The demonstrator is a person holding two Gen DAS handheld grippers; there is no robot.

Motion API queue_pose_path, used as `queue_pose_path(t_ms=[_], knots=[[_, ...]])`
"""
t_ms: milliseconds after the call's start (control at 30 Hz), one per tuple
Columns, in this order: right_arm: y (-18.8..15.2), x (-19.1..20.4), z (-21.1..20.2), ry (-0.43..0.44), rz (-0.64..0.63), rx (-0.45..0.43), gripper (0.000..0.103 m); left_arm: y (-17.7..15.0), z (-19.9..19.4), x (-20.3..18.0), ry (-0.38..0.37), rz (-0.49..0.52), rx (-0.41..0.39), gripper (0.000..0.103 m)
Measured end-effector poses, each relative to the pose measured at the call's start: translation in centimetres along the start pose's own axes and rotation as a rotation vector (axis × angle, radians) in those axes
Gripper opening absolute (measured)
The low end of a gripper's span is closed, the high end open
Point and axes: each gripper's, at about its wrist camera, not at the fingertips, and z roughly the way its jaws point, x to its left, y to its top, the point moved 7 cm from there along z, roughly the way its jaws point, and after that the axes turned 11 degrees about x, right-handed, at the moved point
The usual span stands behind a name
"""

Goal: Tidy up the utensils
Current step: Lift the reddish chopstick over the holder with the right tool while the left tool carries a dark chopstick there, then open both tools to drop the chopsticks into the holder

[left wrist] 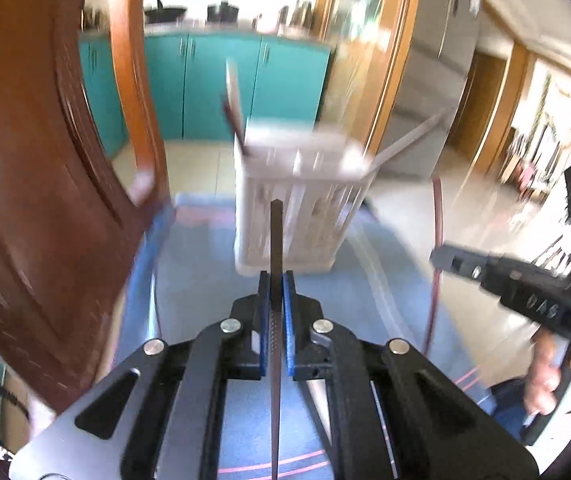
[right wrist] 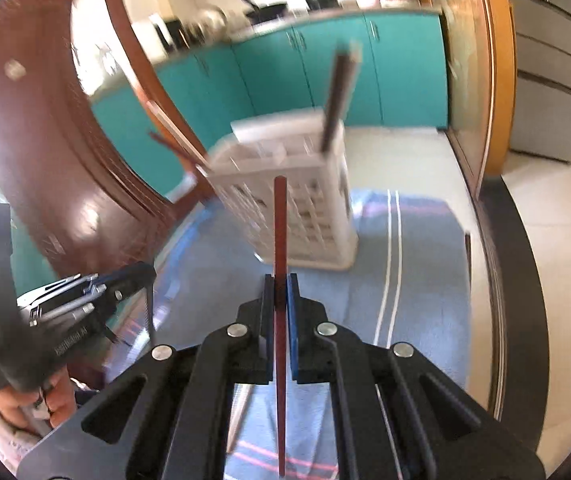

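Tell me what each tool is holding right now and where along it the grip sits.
Left tool pinches a dark chopstick, right tool a reddish-brown chopstick. Each grip sits partway along the stick, leaving length sticking out both ways.

Left tongs (left wrist: 276, 280) clamp a dark chopstick (left wrist: 276, 240) before the white caddy (left wrist: 297, 208).

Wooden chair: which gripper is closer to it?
Left. The left gripper is beside the wooden chair; the right gripper is farther off, with the left one between them.
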Motion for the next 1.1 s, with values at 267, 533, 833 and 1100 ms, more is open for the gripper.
queue_pose_path(t_ms=[267,533,833,1100], knots=[[7.1,2.1,-8.4,0.035,-0.003,-0.268,0.007,9.9,-9.7,-1.6,-0.072,-0.041,-0.341,0.007],[14.8,1.1,-11.8,-0.018,0.052,-0.574,0.007,16.5,-8.0,-0.5,0.027,-0.136,-0.514,0.007],[14.8,-0.8,-2.0,-0.146,0.026,-0.446,0.007,17.0,1.4,1.1,0.103,-0.161,-0.356,0.007],[13.4,-1.2,-0.7,-0.168,0.034,-0.416,0.007,15.7,3.9,0.2,0.110,-0.126,-0.284,0.007]])
